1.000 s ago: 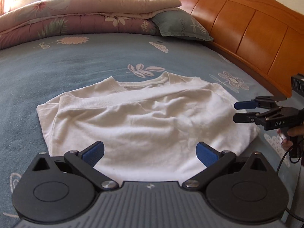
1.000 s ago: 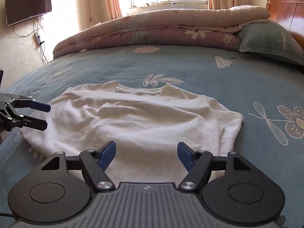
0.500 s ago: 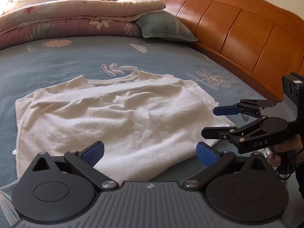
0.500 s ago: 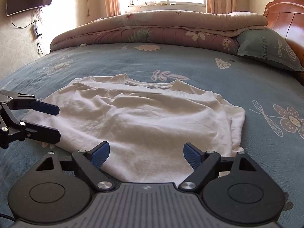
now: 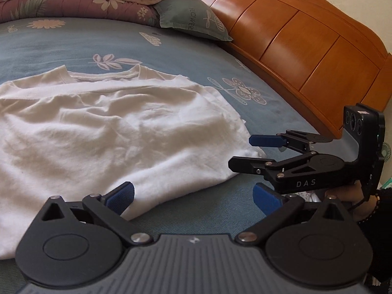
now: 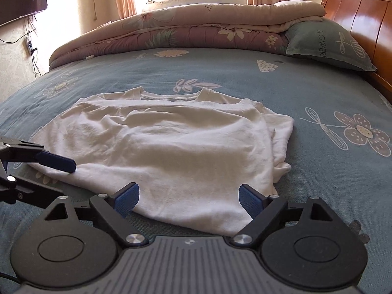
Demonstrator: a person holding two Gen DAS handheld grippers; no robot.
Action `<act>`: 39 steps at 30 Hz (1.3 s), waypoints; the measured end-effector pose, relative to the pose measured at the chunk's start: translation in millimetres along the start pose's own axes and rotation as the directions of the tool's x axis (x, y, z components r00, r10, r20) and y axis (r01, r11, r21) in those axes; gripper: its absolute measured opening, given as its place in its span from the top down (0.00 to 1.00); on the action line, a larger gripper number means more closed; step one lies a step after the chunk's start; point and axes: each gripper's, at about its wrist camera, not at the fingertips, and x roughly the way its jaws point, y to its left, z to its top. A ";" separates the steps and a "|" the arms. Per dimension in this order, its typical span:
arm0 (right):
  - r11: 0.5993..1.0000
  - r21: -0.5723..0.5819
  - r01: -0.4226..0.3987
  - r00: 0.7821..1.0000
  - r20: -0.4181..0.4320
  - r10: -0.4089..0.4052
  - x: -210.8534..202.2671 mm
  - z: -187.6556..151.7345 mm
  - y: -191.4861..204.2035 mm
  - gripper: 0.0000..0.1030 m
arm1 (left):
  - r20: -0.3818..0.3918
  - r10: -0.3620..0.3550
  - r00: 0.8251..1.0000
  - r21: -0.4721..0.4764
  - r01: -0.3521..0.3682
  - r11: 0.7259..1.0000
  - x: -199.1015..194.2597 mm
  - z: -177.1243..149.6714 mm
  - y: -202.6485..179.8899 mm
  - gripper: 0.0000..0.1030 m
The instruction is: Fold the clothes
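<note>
A white T-shirt [image 5: 117,132] [image 6: 176,147] lies folded and wrinkled on the blue flowered sheet [image 6: 220,73], collar away from me. My left gripper [image 5: 193,197] is open low over the shirt's near hem. In the right wrist view the left gripper [image 6: 61,178] sits at the shirt's near left edge, its upper finger over the cloth. My right gripper [image 6: 189,198] has its jaws opening, with the near hem lying under the gap and the pads not pressing it. Seen from the left wrist, the right gripper [image 5: 245,153] is at the shirt's near right corner.
A folded flowered quilt [image 6: 196,29] and a grey-green pillow [image 6: 328,46] lie at the far end of the bed. The wooden headboard [image 5: 306,44] runs along the right. A hand [image 5: 352,196] with a bead bracelet holds the right gripper. Bare sheet surrounds the shirt.
The left gripper has swung right, toward the shirt's near right side. The right gripper has come closer to the corner and its jaws stand wider. The shirt has not moved.
</note>
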 end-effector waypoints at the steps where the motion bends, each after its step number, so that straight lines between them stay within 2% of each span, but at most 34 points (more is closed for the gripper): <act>1: 1.000 0.005 -0.003 1.000 0.002 0.003 -0.1 0.5 0.8 0.11 | -0.005 0.007 1.000 0.013 -0.007 1.000 0.4 -1.3 -1.5 0.01; 3: 1.000 -0.021 -0.003 1.000 -0.016 0.002 -1.0 -2.1 1.2 0.11 | -0.009 0.023 1.000 0.045 -0.023 0.999 -0.8 -3.3 -5.3 0.01; 5: 0.997 -0.082 0.016 0.999 -0.037 -0.019 -4.5 -4.7 1.2 0.10 | -0.006 0.076 0.997 0.103 -0.075 0.992 -11.2 -1.0 -12.0 0.01; 6: 0.991 -0.127 0.032 0.998 -0.042 -0.037 -8.0 -5.1 0.9 0.10 | 0.016 0.119 0.993 0.160 -0.120 0.980 -19.4 -1.0 -16.8 0.01; 7: 0.986 -0.161 0.046 0.998 -0.042 -0.054 -11.2 -6.1 1.3 0.09 | 0.044 0.182 0.982 0.245 -0.187 0.951 -28.9 -1.4 -22.8 0.01; 8: 0.973 -0.218 0.072 0.996 -0.038 -0.082 -15.1 -5.7 1.7 0.06 | 0.068 0.251 0.966 0.322 -0.259 0.910 -34.5 -3.2 -27.7 0.01; 10: 0.933 -0.337 0.127 0.990 -0.020 -0.142 -20.6 -5.8 6.1 0.03 | 0.114 0.383 0.917 0.464 -0.390 0.795 -41.2 -9.5 -34.8 0.01; 12: 0.863 -0.475 0.174 0.980 0.001 -0.197 -21.8 -9.1 16.8 0.01 | 0.160 0.504 0.849 0.589 -0.492 0.641 -43.3 -18.8 -39.1 0.01; 14: 0.782 -0.589 0.204 0.972 0.027 -0.233 -20.7 -14.4 29.9 0.00 | 0.183 0.586 0.790 0.693 -0.526 0.493 -40.0 -33.5 -40.0 0.01; 16: 0.693 -0.693 0.199 0.971 0.045 -0.234 -15.0 -22.7 46.7 0.00 | 0.212 0.635 0.743 0.770 -0.527 0.360 -34.8 -49.2 -38.9 0.01; 18: 0.620 -0.760 0.194 0.971 0.059 -0.232 -6.4 -29.6 61.8 0.00 | 0.231 0.688 0.688 0.811 -0.526 0.255 -24.9 -60.7 -35.3 0.01; 19: 0.589 -0.785 0.193 0.971 0.064 -0.232 -1.5 -32.5 68.7 0.00 | 0.249 0.697 0.672 0.822 -0.528 0.215 -20.2 -65.1 -34.7 0.01; 20: 0.560 -0.806 0.190 0.971 0.069 -0.231 6.2 -34.5 77.0 0.00 | 0.271 0.690 0.671 0.820 -0.536 0.200 -18.0 -66.8 -35.3 0.01; 24: 0.490 -0.842 0.228 0.965 0.127 -0.232 23.6 -30.3 100.1 0.00 | 0.291 0.676 0.677 0.810 -0.550 0.202 -4.9 -57.1 -40.2 0.01; 26: 0.465 -0.854 0.232 0.965 0.142 -0.220 30.6 -25.7 110.6 0.00 | 0.310 0.663 0.681 0.814 -0.551 0.186 5.5 -50.9 -45.0 0.01; 29: 0.449 -0.859 0.246 0.964 0.170 -0.204 44.0 -18.5 126.3 0.00 | 0.351 0.641 0.683 0.824 -0.550 0.135 23.3 -44.8 -53.0 0.01; 30: 0.449 -0.858 0.250 0.964 0.176 -0.201 46.8 -16.8 128.0 0.00 | 0.358 0.634 0.685 0.827 -0.548 0.125 26.2 -43.7 -54.0 0.01; 32: 0.449 -0.856 0.258 0.963 0.188 -0.194 52.3 -13.5 131.2 0.00 | 0.371 0.622 0.690 0.832 -0.544 0.108 31.2 -41.7 -55.5 0.01; 34: 0.482 -0.841 0.247 0.966 0.175 -0.190 50.7 -10.7 124.1 0.00 | 0.369 0.615 0.697 0.833 -0.542 0.114 29.2 -41.1 -52.3 0.01; 35: 0.498 -0.833 0.241 0.968 0.168 -0.187 49.8 -9.3 120.4 0.00 | 0.366 0.618 0.696 0.833 -0.541 0.115 27.2 -41.4 -49.9 0.01; 36: 0.508 -0.828 0.237 0.968 0.159 -0.192 46.8 -9.7 114.4 0.00 | 0.367 0.630 0.684 0.836 -0.539 0.099 23.6 -44.2 -44.8 0.01; 38: 0.479 -0.840 0.254 0.961 0.163 -0.225 39.4 -14.8 102.3 0.00 | 0.373 0.653 0.659 0.841 -0.538 0.063 15.6 -50.1 -32.5 0.01; 39: 0.452 -0.848 0.277 0.950 0.171 -0.261 37.4 -18.1 93.2 0.00 | 0.374 0.659 0.653 0.837 -0.543 0.062 10.5 -51.5 -26.5 0.00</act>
